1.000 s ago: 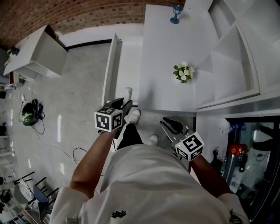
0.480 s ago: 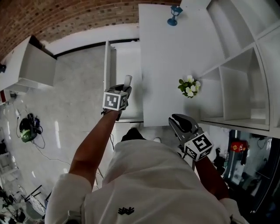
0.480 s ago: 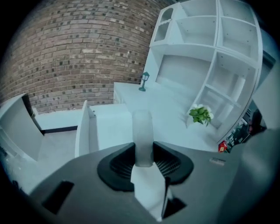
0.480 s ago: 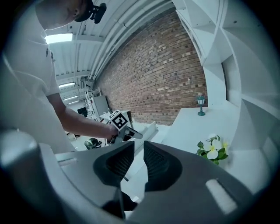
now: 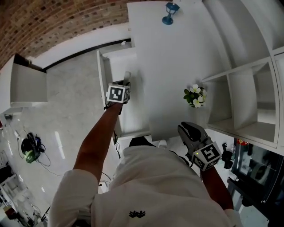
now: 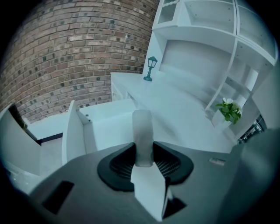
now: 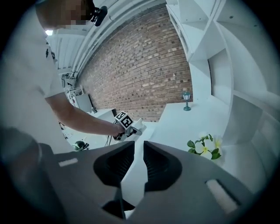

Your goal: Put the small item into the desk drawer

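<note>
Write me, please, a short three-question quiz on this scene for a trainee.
1. True or false: the desk drawer is shut.
2. The left gripper holds: A) a flower, B) a small white cylinder, C) nothing?
3. Name the two ornaments on the desk.
Key: 1 false, it stands open. 2 B. 3 a teal miniature lamp post and white flowers.

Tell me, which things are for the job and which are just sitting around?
For the job: small whitish tube, held in the left gripper; open white desk drawer.
Just sitting around: little teal lamp ornament; white flowers with green leaves.
</note>
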A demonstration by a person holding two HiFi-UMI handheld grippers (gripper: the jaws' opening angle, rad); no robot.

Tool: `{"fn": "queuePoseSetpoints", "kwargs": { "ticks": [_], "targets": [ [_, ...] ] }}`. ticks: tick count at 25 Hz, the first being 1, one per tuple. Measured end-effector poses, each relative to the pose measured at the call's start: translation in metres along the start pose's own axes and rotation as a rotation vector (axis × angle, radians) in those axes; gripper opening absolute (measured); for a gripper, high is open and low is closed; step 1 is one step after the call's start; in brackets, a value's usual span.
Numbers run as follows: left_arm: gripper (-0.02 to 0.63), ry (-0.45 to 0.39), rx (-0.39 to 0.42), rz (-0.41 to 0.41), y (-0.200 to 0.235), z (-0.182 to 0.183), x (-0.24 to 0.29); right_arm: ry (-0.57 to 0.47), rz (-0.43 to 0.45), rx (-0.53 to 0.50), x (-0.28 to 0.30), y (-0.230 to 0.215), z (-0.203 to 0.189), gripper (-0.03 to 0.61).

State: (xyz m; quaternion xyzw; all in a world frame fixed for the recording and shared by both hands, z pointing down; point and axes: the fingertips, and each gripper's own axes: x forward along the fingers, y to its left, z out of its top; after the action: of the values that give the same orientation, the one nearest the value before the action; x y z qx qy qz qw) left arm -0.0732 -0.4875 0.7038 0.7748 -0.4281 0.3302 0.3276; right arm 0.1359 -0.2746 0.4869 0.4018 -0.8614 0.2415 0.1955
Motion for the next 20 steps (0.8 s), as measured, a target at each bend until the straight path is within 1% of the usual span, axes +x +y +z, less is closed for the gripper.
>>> {"fn": "queuePoseSetpoints", "kwargs": {
  "ticks": [3, 5, 8, 12, 16, 18, 20],
  "targets": [
    [0.133, 0.018, 0.041, 0.015, 0.017, 0.01, 0.029, 0.007, -0.044, 0.047, 0.003, -0.008, 0.002, 0.078],
    [0.133, 0.035, 0.053, 0.028, 0.028, 0.015, 0.044, 0.02, -0.071, 0.071, 0.005, -0.013, 0.0, 0.078],
    [0.133, 0.076, 0.058, 0.049, 0.045, 0.017, 0.066, 0.043, -0.105, 0.084, 0.007, -0.018, -0.002, 0.077],
    [0.133, 0.111, 0.1, 0.08, 0.07, 0.02, 0.095, 0.082, -0.138, 0.11, 0.009, -0.023, -0.008, 0.077],
    [0.133, 0.152, 0.116, 0.07, 0.081, 0.016, 0.123, 0.121, -0.161, 0.125, 0.013, -0.028, -0.013, 0.077],
    [0.133, 0.161, 0.121, 0.08, 0.086, 0.016, 0.13, 0.132, -0.174, 0.139, 0.014, -0.03, -0.014, 0.077],
    [0.133, 0.163, 0.122, 0.072, 0.086, 0.016, 0.14, 0.143, -0.179, 0.143, 0.016, -0.033, -0.015, 0.077]
  ]
}}
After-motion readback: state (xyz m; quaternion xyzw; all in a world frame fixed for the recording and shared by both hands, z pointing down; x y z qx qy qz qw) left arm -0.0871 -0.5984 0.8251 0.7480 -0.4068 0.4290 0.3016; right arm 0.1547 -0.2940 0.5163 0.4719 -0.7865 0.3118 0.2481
